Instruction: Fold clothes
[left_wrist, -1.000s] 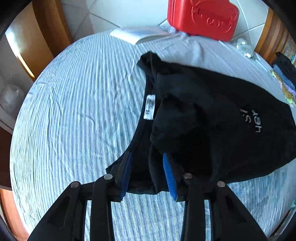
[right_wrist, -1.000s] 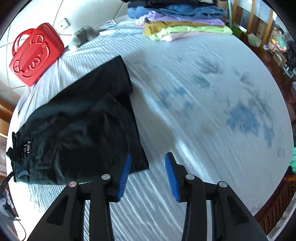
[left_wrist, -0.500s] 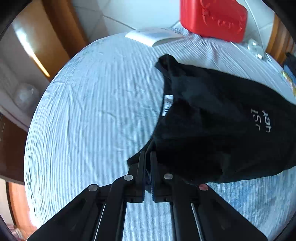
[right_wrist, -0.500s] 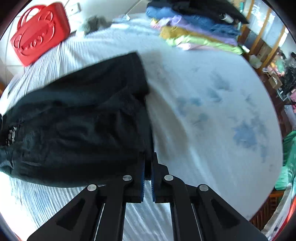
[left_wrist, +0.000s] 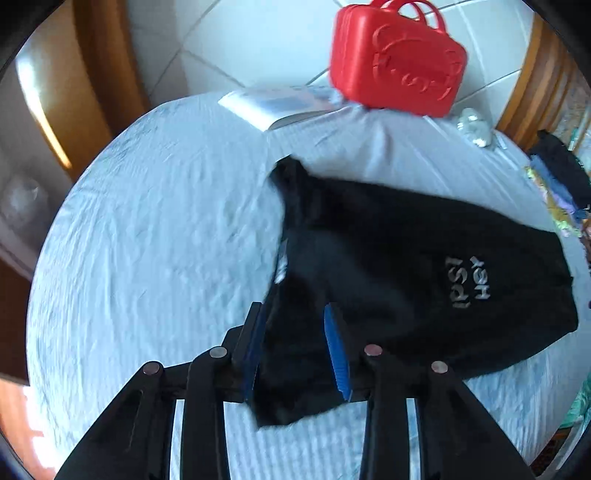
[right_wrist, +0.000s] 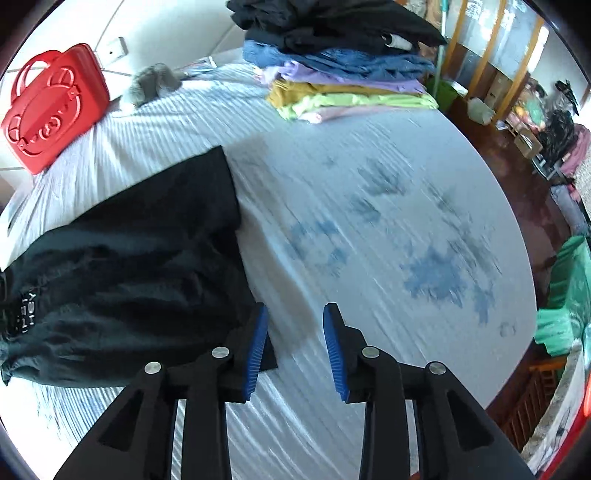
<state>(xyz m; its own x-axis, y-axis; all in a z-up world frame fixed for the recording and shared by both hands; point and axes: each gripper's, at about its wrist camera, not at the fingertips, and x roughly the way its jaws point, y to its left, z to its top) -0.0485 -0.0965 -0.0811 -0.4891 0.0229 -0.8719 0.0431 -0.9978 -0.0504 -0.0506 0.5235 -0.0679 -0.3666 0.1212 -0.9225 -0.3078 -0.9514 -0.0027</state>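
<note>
Black jersey cloth, soft and limp: the black T-shirt (left_wrist: 406, 273) lies partly folded on the bed (left_wrist: 155, 258), on a pale striped sheet, on the near side of the red case (left_wrist: 397, 59) that stands at the bed's far edge. Pale lettering shows on the upper layer.

Handling, as a judgement: light, no stiffness at all, drapes and bunches wherever it is lifted. Not slippery against the ribbed sheet, not fragile. Layers will slide over one another if dragged. Best hold is at an edge or corner, pinching both layers of the fold together, one hold at each end of the same side so the cloth stays taut between them.

Left gripper (left_wrist: 295, 354): jaws spread wide, released. The near corner of the shirt lies between and under the blue pads (left_wrist: 337, 354); whether cloth touches them cannot be told. Nothing gripped.

Right gripper (right_wrist: 293, 350): jaws spread wide, holding nothing. The left pad sits right at the shirt's near hem corner in the right wrist view; bare sheet lies between the jaws.

Stack of folded clothes (right_wrist: 347, 74) sits well to the right of the red case (right_wrist: 51, 107), apart from the shirt.
</note>
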